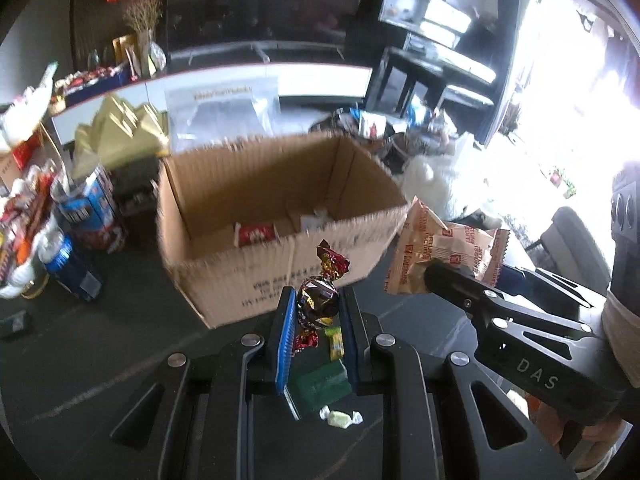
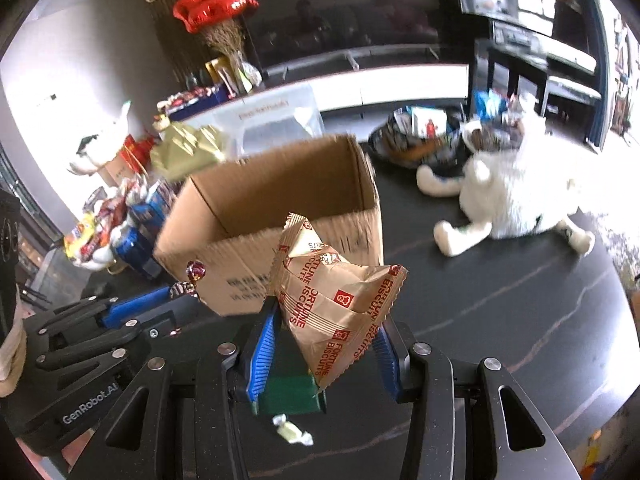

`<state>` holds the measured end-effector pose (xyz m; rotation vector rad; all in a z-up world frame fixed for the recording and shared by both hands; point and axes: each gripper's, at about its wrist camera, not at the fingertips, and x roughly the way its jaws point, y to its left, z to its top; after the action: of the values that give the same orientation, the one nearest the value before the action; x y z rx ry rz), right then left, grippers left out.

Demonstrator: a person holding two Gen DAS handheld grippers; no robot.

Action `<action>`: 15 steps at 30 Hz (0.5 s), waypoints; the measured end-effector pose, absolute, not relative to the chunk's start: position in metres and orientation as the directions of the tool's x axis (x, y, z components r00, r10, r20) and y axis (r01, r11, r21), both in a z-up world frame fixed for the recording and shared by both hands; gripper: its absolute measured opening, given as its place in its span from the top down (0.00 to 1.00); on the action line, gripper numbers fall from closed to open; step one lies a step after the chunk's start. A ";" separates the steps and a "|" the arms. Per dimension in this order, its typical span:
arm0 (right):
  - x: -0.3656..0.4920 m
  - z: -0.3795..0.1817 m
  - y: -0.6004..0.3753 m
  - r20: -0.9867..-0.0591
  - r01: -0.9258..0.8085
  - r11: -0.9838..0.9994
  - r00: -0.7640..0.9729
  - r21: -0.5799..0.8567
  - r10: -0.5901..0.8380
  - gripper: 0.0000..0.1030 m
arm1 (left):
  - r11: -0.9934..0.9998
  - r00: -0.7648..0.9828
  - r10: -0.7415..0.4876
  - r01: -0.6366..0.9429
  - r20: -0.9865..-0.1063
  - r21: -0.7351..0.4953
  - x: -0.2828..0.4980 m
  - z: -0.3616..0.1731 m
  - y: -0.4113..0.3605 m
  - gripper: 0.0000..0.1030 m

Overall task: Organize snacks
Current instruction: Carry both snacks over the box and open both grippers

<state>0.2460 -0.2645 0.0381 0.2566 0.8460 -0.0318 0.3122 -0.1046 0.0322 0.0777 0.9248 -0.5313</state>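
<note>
Both grippers hang over the dark tabletop [image 2: 500, 280], just on the near side of an open cardboard box [image 1: 280, 200]. The left gripper [image 1: 318, 312] is clamped on a round foil-wrapped candy [image 1: 318, 304], brown and gold with a red twisted tail sticking up above the blue pads, and the candy is clear of the table. The right gripper [image 2: 324, 344] has its jaws closed on a tan packet of fortune biscuits [image 2: 336, 304] (the red lettering reads plainly enough on the wrapper), which stands up between the blue pads with its upper corner in front of the box's near wall. From the left wrist the same packet shows off to the right, beside the box's corner. Inside the box a small red packet [image 1: 256, 234] lies on the bottom. Below the grippers a green box [image 2: 290, 394] sits on the table with a pale yellow wrapped sweet [image 2: 290, 432] just in front of it. Farther off, a white plush toy [image 2: 516, 196] sprawls to the right of the box, and a heap of blue cans and bright wrappers [image 1: 76, 216] crowds the left side.
</note>
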 end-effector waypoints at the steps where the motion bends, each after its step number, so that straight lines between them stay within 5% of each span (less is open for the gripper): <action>1: 0.247 0.043 -0.264 -0.736 0.124 0.969 0.673 0.213 0.075 0.56 | 0.870 0.492 -0.403 0.467 -0.771 -0.157 0.312 0.037 -0.104 0.78; 15: 0.289 0.079 -0.254 -0.684 0.056 0.977 0.722 0.207 0.103 0.56 | 0.886 0.557 -0.392 0.443 -0.733 -0.137 0.348 0.069 -0.102 0.78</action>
<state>0.2885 -0.2542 0.0791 0.2197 0.7658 0.0264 0.3484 -0.1022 0.0685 0.0652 0.8477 -0.4929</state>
